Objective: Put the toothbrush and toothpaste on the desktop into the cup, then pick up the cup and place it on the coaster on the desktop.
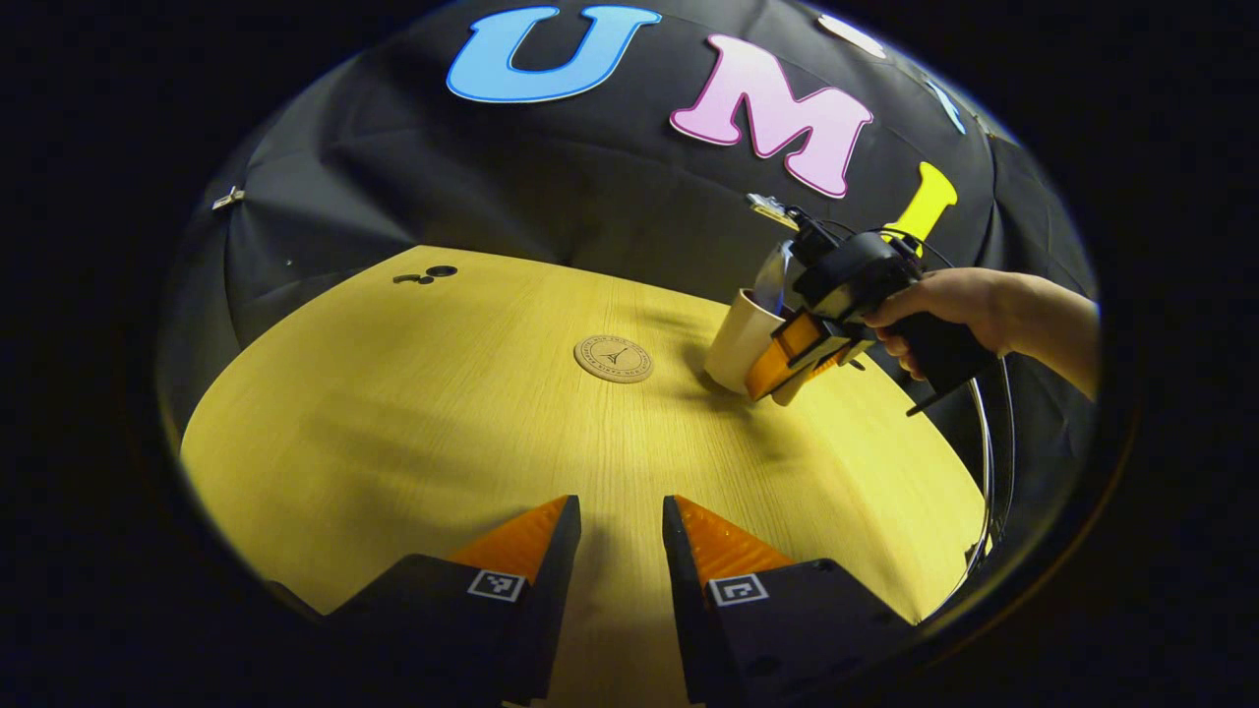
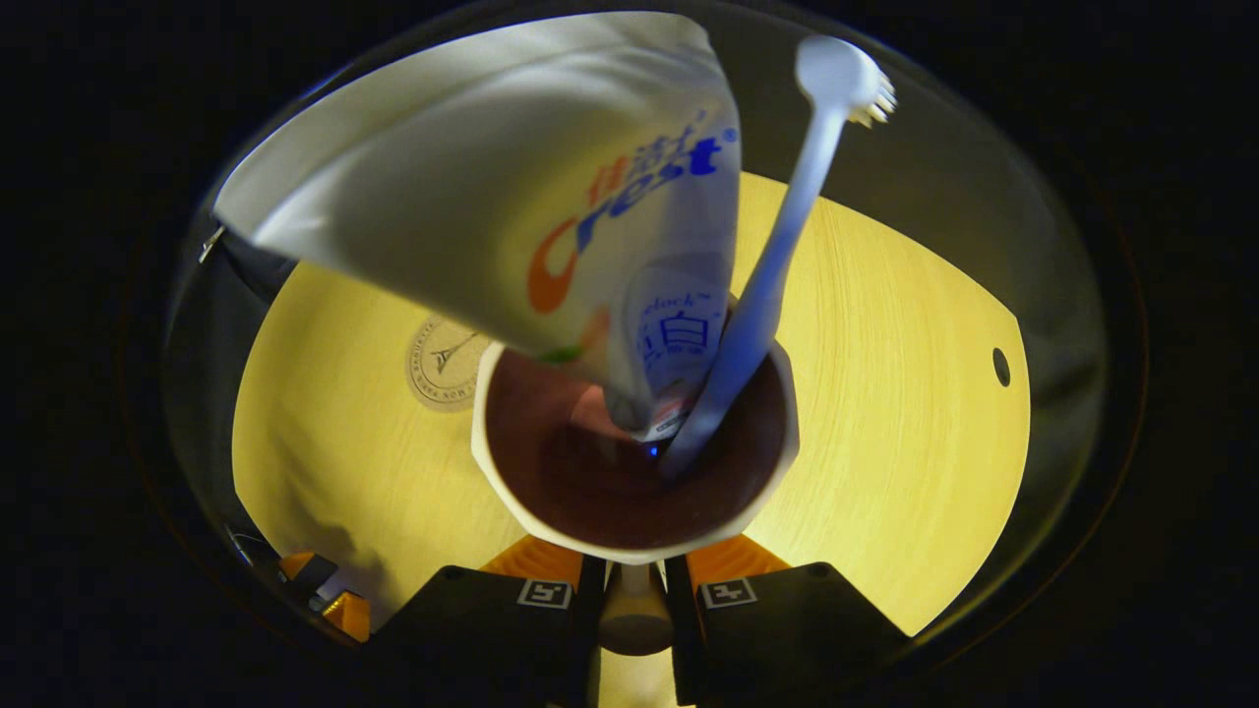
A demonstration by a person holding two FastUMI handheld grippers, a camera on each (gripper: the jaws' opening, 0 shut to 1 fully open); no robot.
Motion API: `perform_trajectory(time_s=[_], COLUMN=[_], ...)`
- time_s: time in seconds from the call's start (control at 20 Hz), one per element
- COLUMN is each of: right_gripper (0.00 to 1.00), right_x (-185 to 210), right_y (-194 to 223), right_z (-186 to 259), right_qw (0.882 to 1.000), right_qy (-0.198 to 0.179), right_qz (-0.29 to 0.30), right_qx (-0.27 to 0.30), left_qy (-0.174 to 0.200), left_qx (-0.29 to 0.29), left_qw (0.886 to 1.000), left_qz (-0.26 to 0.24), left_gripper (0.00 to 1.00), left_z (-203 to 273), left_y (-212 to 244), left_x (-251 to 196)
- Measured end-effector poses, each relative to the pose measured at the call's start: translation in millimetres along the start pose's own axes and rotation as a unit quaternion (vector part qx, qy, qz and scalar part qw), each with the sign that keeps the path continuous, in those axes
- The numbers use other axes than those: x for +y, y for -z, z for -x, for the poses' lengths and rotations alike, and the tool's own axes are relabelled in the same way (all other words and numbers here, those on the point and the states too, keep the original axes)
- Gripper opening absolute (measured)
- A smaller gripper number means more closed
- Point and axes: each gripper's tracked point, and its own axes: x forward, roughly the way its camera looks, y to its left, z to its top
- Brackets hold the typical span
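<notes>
Coaster (image 2: 446,362) and cup (image 2: 634,447) were the pair your next move turned on: in the right gripper view the round coaster lay on the counter (image 2: 885,413) just up and left of the cup's rim, close beside it but not under it. Your right gripper (image 2: 634,600) had its jaws closed on the cup's handle, which showed pinched between the two fingers at the bottom of the frame. Toothpaste (image 2: 551,187) and toothbrush (image 2: 777,265) both stood in the cup, the tube leaning toward the upper left and the brush toward the upper right, bristles up. In the left gripper view the cup looked tipped, its base near or on the counter at the right of the frame, with the coaster well to its left near the centre. Your left gripper (image 1: 622,551) hung apart from all that, jaws parted and empty, at the bottom of its frame. Nothing stood between cup and coaster; I judged the tall leaning tube the likeliest thing to shift.
</notes>
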Motion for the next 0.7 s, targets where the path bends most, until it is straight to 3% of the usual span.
perform_trajectory(time_s=[0.25,0.7], right_gripper=[0.33,0.32], right_x=[43.2,107.3], right_y=[-27.2,-41.9], right_z=[-4.7,-26.3], right_qw=[1.000,0.999], right_qy=[-0.014,-0.032], right_qz=[0.015,0.043], right_qx=[-0.010,0.003], left_qy=[0.022,0.027], left_qx=[-0.001,-0.002], left_qw=[1.000,0.998], left_qz=[0.019,0.055], left_gripper=[0.53,0.54], left_z=[9.6,21.2], left_y=[-0.3,-1.3], left_x=[5.5,21.0])
